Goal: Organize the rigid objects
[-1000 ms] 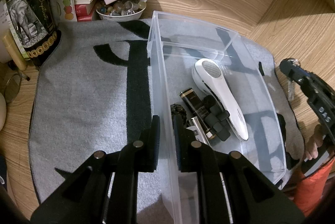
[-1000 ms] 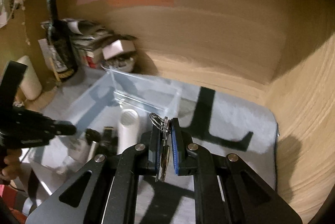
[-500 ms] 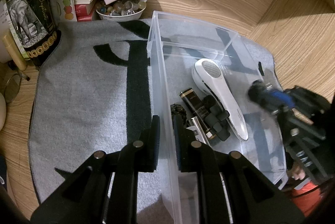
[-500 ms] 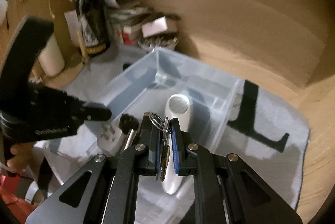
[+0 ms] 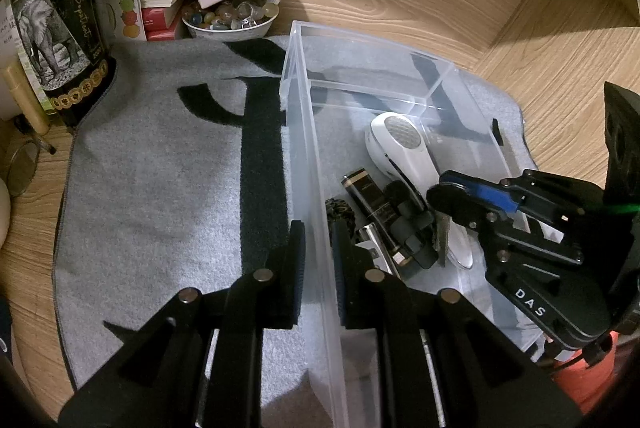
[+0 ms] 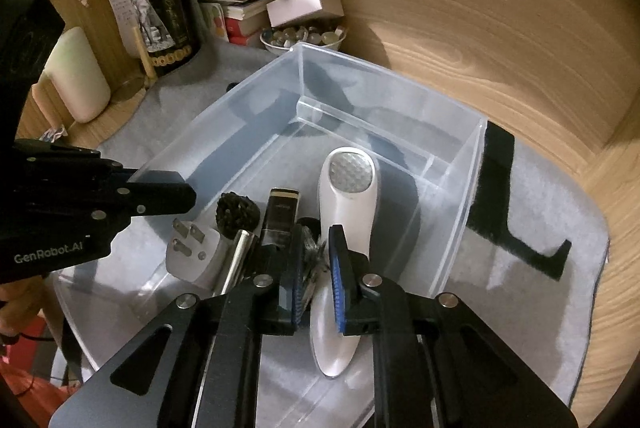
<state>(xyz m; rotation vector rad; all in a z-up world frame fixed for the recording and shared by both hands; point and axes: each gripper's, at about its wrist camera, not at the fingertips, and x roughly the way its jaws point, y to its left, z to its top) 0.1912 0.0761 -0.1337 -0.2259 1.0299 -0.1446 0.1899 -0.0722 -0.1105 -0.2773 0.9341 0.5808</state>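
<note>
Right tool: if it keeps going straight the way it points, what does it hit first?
Most likely the white handheld device lying in the clear bin, right below the right tool; the keys sit between its fingers. Depth is uncertain.

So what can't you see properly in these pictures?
1. Keys: right wrist view, blurred between the right gripper's jaws, which have just been opening; held or falling, unclear.
2. White plug: left wrist view, mostly hidden behind the left gripper.
3. Bottle: left wrist view, top cut off by the edge.
</note>
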